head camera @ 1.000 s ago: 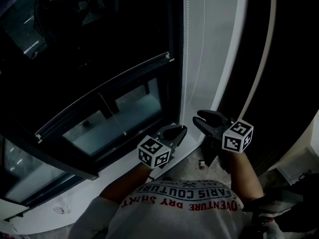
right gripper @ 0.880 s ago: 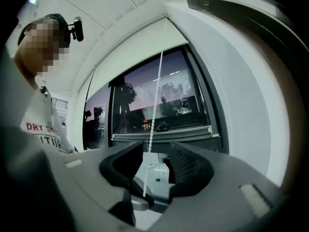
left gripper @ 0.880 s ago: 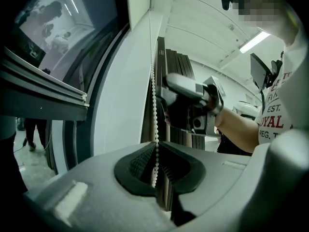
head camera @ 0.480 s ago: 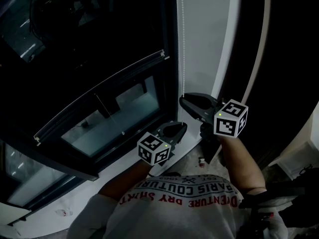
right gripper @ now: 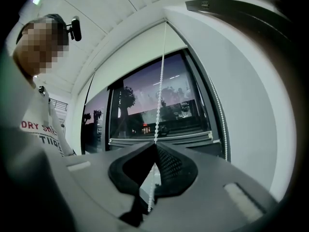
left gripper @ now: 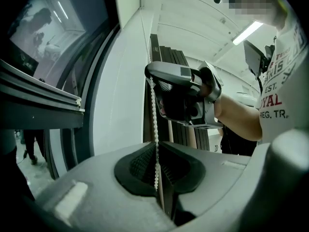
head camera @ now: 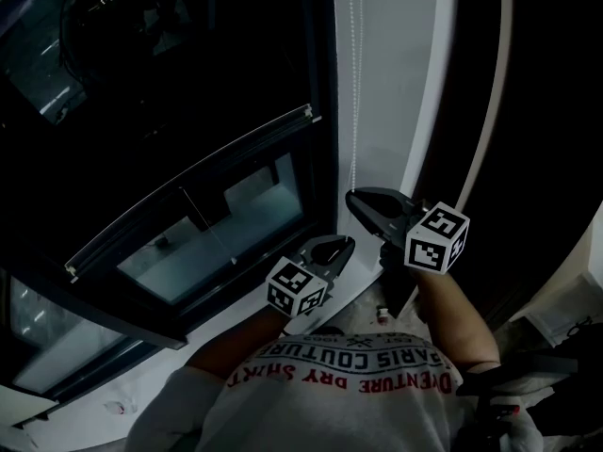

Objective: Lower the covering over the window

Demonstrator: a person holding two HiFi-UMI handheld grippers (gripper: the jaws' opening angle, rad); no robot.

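**Gripping the pull chain with both grippers at the window's right edge**

The dark-framed glass window fills the left, with a grey metal rail crossing it. Most of the glass looks bare. In the right gripper view, a pale panel at the window's top edge is probably the covering, sitting high.

The left gripper is clamped on the white beaded pull chain low down, near the window's bottom right corner, which likely keeps the loop taut. Just right of it and higher, the right gripper has just been closing its jaws. They now pinch the same chain, seemingly placed above for a fresh downward pull.

The chain hangs along a white wall strip at the window's right edge, and a white sill runs beneath. The room is dim, with dusk sky and street lights beyond the glass.
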